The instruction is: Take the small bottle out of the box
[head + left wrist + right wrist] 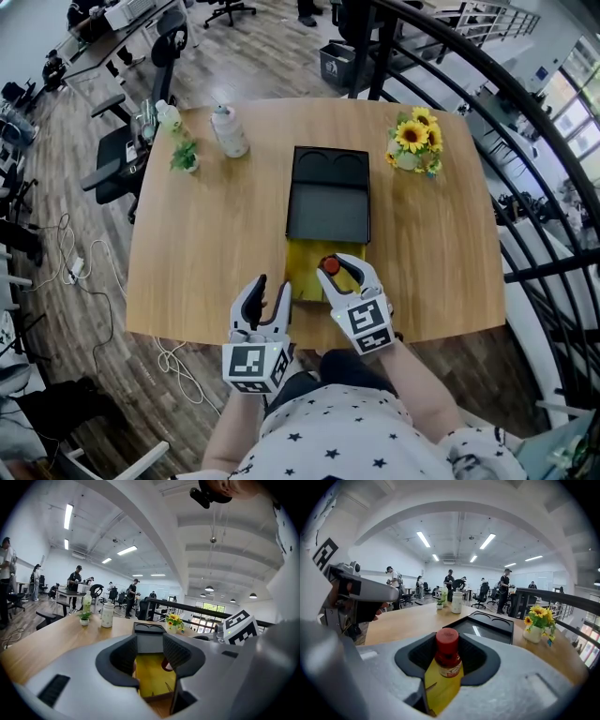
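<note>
The small bottle [330, 265] has a red cap and a red label. It stands upright between the jaws of my right gripper [342, 270], which is shut on it over the yellow inside of the box [305, 274]. In the right gripper view the bottle [447, 656] fills the gap between the dark pads. The box's black lid [328, 202] lies open and flat behind it. My left gripper [265, 295] hovers open at the box's left front corner with nothing in it. Through its gap I see the yellow box floor [152, 674].
A vase of sunflowers [415, 141] stands at the table's far right. A white bottle [229, 131], a small potted plant [185, 156] and a pale green bottle [169, 117] stand at the far left. The table's front edge [187, 328] runs just under both grippers.
</note>
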`<action>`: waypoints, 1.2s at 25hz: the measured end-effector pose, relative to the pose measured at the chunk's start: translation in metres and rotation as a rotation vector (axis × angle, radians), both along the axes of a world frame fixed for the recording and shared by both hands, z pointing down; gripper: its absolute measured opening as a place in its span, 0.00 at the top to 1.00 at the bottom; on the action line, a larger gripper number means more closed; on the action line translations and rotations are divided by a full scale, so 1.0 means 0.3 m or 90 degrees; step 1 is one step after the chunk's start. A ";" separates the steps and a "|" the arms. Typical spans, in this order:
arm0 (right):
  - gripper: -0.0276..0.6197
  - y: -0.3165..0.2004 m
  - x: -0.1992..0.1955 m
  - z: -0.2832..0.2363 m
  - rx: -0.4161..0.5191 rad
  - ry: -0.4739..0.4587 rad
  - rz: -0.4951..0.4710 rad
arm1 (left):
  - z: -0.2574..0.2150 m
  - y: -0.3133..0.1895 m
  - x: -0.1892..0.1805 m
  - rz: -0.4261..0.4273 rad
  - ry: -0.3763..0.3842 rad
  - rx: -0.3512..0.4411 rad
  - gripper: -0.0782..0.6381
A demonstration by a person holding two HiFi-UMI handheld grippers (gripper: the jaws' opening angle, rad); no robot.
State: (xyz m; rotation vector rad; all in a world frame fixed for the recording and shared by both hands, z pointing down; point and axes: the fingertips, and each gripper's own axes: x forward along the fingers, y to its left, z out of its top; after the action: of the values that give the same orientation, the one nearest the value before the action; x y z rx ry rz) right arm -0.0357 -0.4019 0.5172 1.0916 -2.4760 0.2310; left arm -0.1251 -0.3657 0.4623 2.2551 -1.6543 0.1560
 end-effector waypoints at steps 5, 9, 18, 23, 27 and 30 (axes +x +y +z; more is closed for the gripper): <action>0.73 0.026 0.003 -0.063 0.019 -0.008 0.005 | -0.019 0.042 0.000 0.001 -0.001 0.013 0.66; 0.73 0.053 0.002 -0.107 0.036 -0.011 0.007 | -0.032 0.080 -0.005 0.003 -0.004 0.023 0.66; 0.73 0.134 0.010 -0.204 0.079 -0.027 0.014 | -0.060 0.188 -0.006 0.009 -0.008 0.050 0.66; 0.73 0.189 0.023 -0.249 0.102 -0.024 0.023 | -0.074 0.266 -0.008 0.014 -0.012 0.060 0.66; 0.73 0.248 0.037 -0.275 0.119 -0.022 0.027 | -0.088 0.337 -0.005 0.014 -0.014 0.071 0.66; 0.73 0.299 0.037 -0.311 0.132 -0.024 0.028 | -0.114 0.385 -0.003 0.015 -0.014 0.082 0.66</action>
State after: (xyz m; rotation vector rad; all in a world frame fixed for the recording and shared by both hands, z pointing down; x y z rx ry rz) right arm -0.0245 -0.3123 0.4239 1.2359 -2.5551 0.0080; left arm -0.1260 -0.2503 0.4283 2.3757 -1.6936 0.0817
